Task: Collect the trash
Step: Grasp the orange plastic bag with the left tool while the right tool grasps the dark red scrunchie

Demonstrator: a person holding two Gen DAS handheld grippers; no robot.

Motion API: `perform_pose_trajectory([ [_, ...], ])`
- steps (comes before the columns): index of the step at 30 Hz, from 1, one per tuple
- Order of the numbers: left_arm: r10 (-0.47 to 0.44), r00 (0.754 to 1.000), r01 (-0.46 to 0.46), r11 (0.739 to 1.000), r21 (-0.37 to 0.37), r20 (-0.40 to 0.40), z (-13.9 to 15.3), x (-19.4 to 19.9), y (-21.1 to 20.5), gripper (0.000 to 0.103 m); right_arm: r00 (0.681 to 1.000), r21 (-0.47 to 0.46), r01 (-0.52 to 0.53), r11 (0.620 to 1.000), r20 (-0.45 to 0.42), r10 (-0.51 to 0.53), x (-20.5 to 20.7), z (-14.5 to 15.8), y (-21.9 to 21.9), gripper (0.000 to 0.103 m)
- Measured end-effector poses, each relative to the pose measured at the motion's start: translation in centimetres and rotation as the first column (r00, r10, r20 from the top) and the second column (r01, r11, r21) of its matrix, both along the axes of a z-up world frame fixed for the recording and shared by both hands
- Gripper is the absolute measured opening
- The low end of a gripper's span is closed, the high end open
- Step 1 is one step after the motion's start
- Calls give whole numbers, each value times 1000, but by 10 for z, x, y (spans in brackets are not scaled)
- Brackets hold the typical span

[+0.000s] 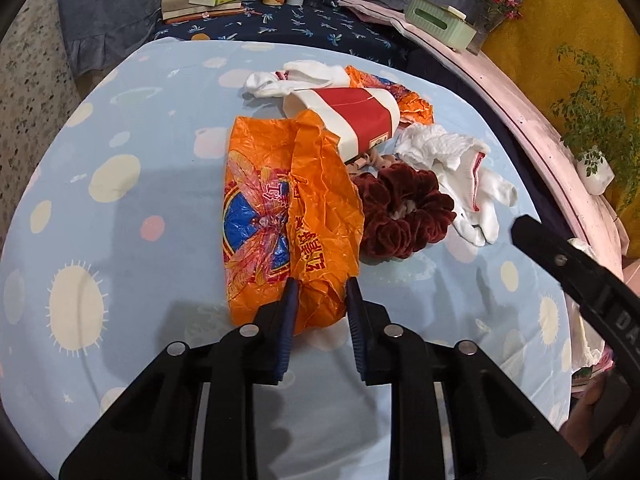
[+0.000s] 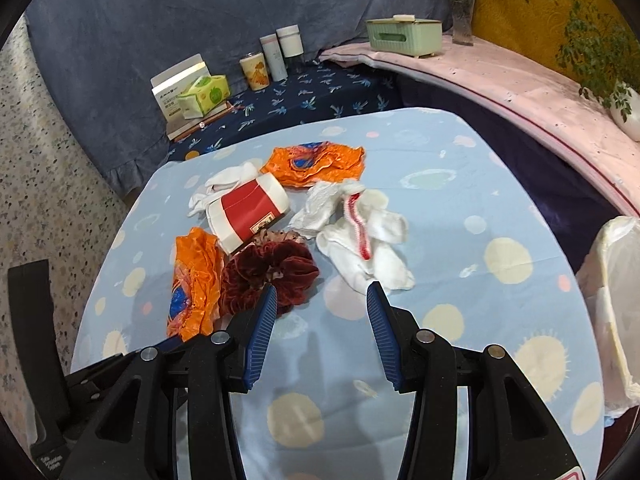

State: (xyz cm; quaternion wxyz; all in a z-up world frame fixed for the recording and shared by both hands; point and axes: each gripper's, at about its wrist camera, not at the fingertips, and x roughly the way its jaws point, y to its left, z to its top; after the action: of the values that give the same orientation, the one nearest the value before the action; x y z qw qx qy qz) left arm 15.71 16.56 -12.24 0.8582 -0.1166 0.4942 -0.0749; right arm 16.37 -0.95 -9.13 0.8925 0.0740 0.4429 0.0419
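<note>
On the blue spotted tablecloth lies a crumpled orange plastic bag. Its near end is bunched between the blue pads of my left gripper, which is shut on it. Beside the bag are a tipped red and white paper cup, a dark red scrunchie, crumpled white tissue and white socks. A second orange bag lies behind the cup. My right gripper hangs open over bare cloth, between the scrunchie and the socks, holding nothing.
A bin with a white liner stands past the table's right edge. Behind the table are a tissue pack, a boxed item, several bottles, a mint green tissue box, a flower vase and a potted plant.
</note>
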Motion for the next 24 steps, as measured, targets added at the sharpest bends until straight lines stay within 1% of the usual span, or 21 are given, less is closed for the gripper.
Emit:
perform_pose_trajectory([
  [4,-4,1000,4,1000,-6,18,5,-1,4,15,1000,9,-6,1000,-26,6,14,-13,10,46],
  [10,18,999,-17,1000,-16,31,12,1,16,14,999,8,-8,1000,-53,9,29,-31,19,46],
  [12,20,999,-20,1000,-12,34,13,2,17,14,998,12,-8,1000,-66,9,33,-37,21,42],
  [13,21,999,-20,1000,-11,35,14,3,19,14,997,17,-9,1000,-74,11,34,-40,21,33],
  [14,22,999,-21,1000,-13,36,15,3,20,14,996,25,-12,1000,-86,14,35,-44,21,21],
  [17,25,999,-24,1000,-16,43,18,3,22,13,996,40,-4,999,-85,8,36,-47,20,10],
  [19,27,998,-26,1000,-15,49,21,3,23,13,997,47,-5,999,-75,8,34,-43,18,6],
  [24,18,996,-16,1000,-22,82,37,0,18,13,1000,51,-1,999,-2,1,27,-13,11,4],
])
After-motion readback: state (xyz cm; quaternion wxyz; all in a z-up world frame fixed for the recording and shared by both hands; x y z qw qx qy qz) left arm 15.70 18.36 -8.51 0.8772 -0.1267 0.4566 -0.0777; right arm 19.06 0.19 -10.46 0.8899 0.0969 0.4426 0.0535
